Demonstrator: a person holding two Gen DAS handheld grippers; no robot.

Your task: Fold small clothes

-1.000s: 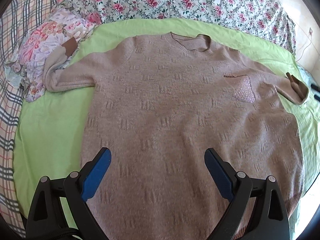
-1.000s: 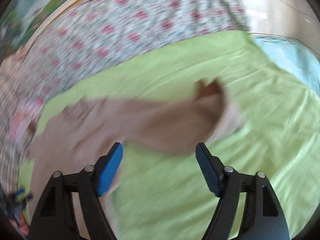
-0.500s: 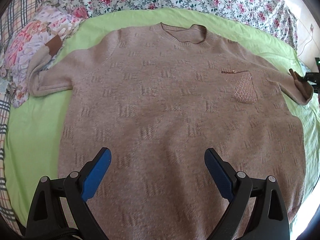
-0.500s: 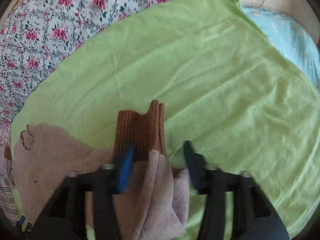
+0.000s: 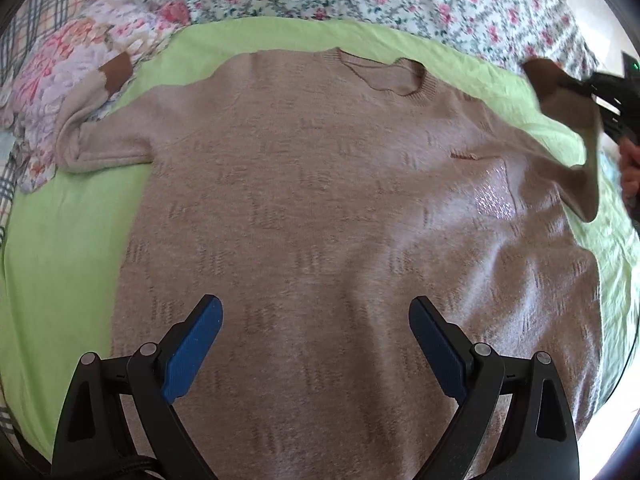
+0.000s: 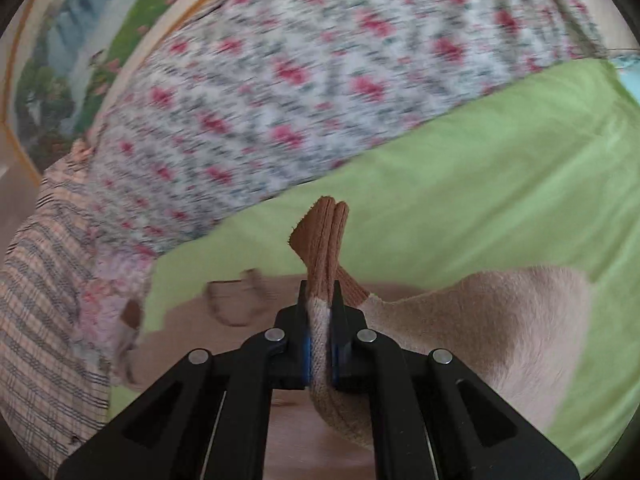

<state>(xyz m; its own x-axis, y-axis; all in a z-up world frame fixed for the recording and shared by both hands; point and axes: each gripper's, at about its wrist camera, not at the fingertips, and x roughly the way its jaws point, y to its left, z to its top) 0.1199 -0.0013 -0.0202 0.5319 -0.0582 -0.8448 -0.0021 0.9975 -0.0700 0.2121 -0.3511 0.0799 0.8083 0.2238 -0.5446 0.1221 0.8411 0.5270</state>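
Lifted since earlier — sweater (image 5: 320, 220) sleeve (image 6: 320, 344), closing right hand-held gripper (image 6: 320, 320) pinching it.

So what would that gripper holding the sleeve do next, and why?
Probably carry the sleeve inward across the sweater and lay it on the chest. The right gripper is closing on the lifted brown cuff, while the sweater body lies flat.

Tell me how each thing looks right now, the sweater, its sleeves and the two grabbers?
sweater: spread flat, front up, on the green sheet.
right sleeve: lifted off the sheet, brown cuff pinched.
left sleeve: lying out flat, its cuff on the floral cloth.
right hand-held gripper: closing on the cuff, cloth between its pads.
left hand-held gripper: open, holding nothing, above the sweater's lower part.
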